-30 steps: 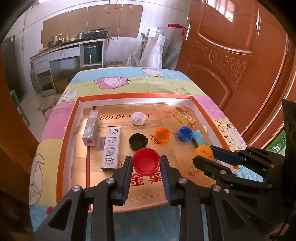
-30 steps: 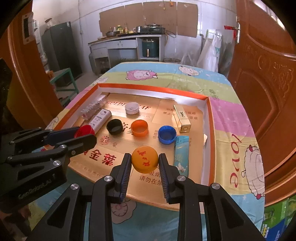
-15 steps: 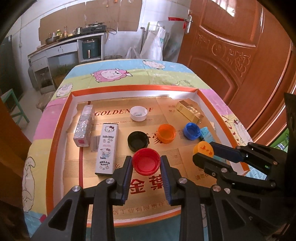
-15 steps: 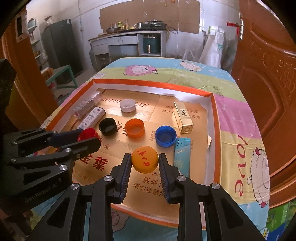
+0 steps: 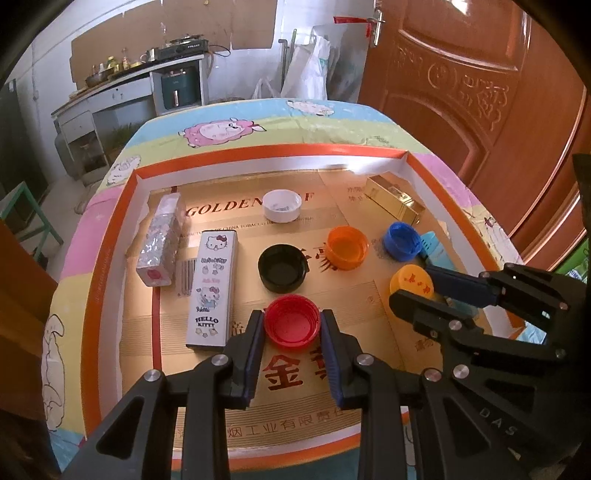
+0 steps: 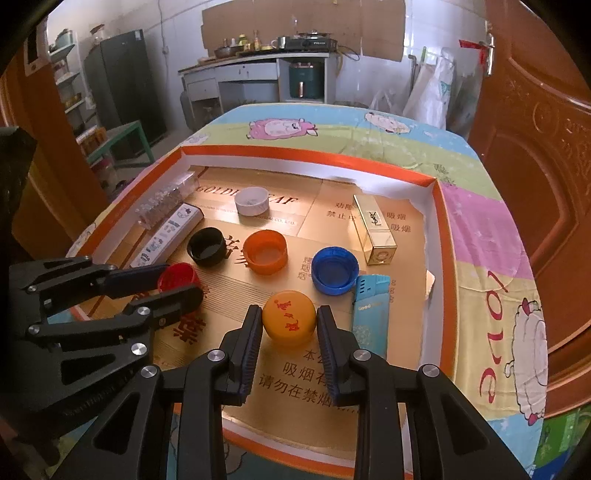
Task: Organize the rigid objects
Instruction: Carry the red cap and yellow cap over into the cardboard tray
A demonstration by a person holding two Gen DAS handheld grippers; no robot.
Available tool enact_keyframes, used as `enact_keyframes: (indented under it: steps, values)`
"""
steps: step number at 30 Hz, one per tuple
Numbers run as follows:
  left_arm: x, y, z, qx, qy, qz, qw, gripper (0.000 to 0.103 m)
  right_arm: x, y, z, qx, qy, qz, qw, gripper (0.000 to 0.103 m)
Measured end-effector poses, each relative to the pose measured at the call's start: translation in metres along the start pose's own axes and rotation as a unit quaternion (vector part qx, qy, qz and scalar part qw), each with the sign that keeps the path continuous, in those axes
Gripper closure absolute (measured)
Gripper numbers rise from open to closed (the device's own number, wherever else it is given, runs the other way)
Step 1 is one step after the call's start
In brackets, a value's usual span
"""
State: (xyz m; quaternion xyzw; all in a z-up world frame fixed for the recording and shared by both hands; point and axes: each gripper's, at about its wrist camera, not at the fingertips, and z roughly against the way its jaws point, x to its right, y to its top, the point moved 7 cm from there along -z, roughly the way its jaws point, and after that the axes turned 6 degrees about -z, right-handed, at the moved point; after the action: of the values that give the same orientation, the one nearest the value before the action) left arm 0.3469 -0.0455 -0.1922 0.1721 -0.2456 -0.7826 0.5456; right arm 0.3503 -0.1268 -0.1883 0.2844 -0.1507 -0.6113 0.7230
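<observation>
White rectangular box (image 5: 211, 291), printed "HELLO KITTY"; gold rectangular box (image 6: 375, 229), "YSL" monogram. Left gripper (image 5: 292, 323) fingers clamped on round red plastic cap (image 5: 292, 321). Right gripper (image 6: 289, 320) fingers clamped on round yellow plastic cap (image 6: 289, 319), both angled downward.

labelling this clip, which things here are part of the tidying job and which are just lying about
In the job: red cap in left gripper, yellow cap in right gripper, tray.
Lying about: stove, door, green stool.

White tiled wall (image 5: 325, 11); carved wooden door (image 5: 461, 85) right; kitchen bench (image 6: 255, 70) with stove behind; dark cabinet (image 6: 122, 81) left.
</observation>
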Motion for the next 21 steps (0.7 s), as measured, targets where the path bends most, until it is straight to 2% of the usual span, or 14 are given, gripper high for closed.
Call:
enact_keyframes:
  steps: [21]
  values:
    - [0.0018,-0.0018,0.0002,0.016,0.017,-0.022,0.9995,0.072,-0.0009,-0.0021,-0.0065,-0.002,-0.004,0.008,1.000,0.072]
